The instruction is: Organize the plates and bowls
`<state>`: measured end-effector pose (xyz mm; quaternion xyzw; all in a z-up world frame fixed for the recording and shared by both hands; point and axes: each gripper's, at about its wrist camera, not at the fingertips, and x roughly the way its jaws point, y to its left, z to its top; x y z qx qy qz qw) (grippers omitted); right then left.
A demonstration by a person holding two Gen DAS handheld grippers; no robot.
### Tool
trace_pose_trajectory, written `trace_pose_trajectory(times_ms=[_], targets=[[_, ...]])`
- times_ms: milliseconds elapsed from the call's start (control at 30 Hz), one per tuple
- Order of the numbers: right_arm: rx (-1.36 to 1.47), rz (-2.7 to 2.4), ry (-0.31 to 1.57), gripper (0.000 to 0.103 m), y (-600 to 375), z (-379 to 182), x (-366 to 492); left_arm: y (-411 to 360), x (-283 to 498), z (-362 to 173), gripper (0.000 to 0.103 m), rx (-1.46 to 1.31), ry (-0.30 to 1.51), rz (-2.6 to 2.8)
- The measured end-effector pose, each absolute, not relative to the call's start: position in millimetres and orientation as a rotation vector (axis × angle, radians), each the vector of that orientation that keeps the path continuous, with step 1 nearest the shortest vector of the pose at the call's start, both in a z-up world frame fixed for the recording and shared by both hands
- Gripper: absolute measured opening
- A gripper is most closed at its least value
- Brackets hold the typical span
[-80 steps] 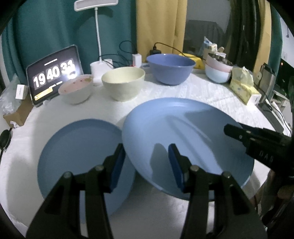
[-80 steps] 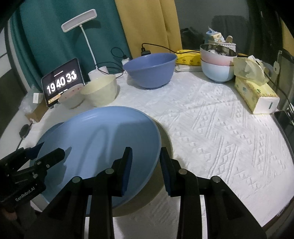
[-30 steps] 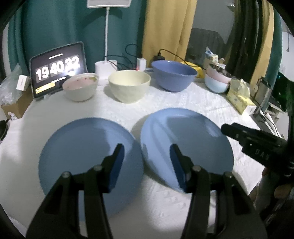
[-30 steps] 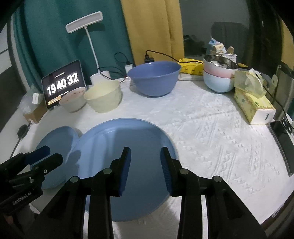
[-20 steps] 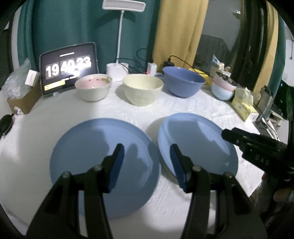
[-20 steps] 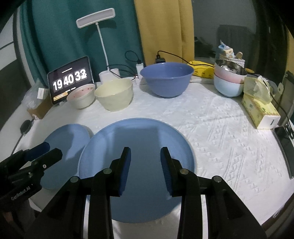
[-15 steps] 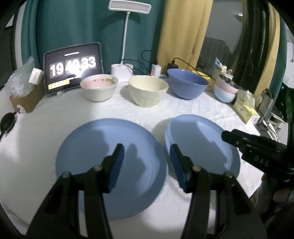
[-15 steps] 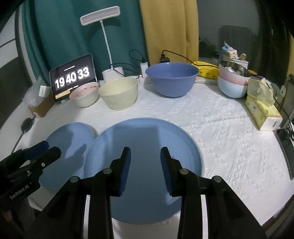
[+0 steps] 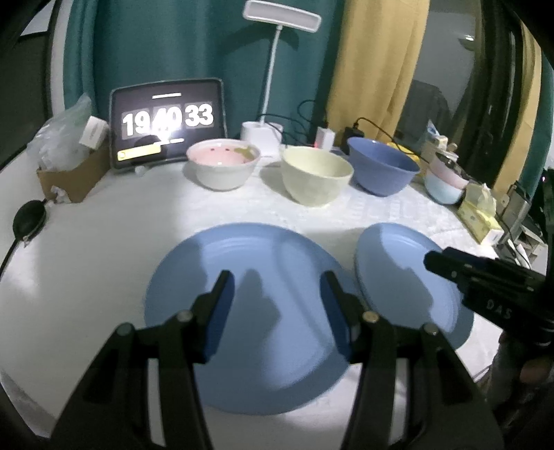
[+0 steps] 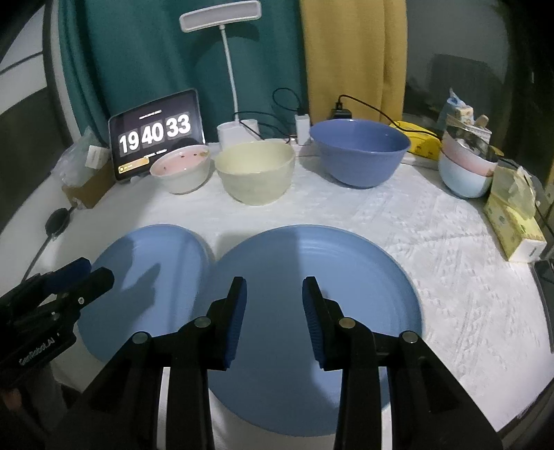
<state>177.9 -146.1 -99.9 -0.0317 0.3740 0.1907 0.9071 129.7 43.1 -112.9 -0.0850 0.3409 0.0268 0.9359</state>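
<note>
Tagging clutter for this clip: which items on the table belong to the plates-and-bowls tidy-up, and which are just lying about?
Job items:
- left blue plate
- right blue plate
- pink-lined bowl
- cream bowl
- large blue bowl
- stacked bowls

Lying about:
- tablet clock
- desk lamp
- tissue box
- cardboard box

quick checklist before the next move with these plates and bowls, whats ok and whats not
1. Left gripper free, jaws apart, nothing between them: ok.
2. Right gripper free, jaws apart, nothing held: ok.
3. Two blue plates lying flat on the white tablecloth, the left plate and the right plate: ok.
4. Plates stacked: not ok, they lie side by side.
5. Pink bowl, cream bowl and blue bowl nested: not ok, each stands apart.
6. Pink bowl clean: cannot tell, specks show inside.
</note>
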Motion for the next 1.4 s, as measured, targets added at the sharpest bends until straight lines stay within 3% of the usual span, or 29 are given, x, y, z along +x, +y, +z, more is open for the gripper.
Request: trace_pose_trajectory(times_ms=[767,1100,1400], targets=[[-0.153,0.49,0.809,0.035,-84,-107,193,112,116,-134,0.053,-0.202,0.71,0.235],[-0.179,0.523,0.827,0.035,-57,-116,203,133,118,-149,0.061,-0.25,0.746,0.253],[-0.2,0.531,0.864,0.035,-38,-127,216,138,124,-159,0.062,-0.277,0.788,0.226]])
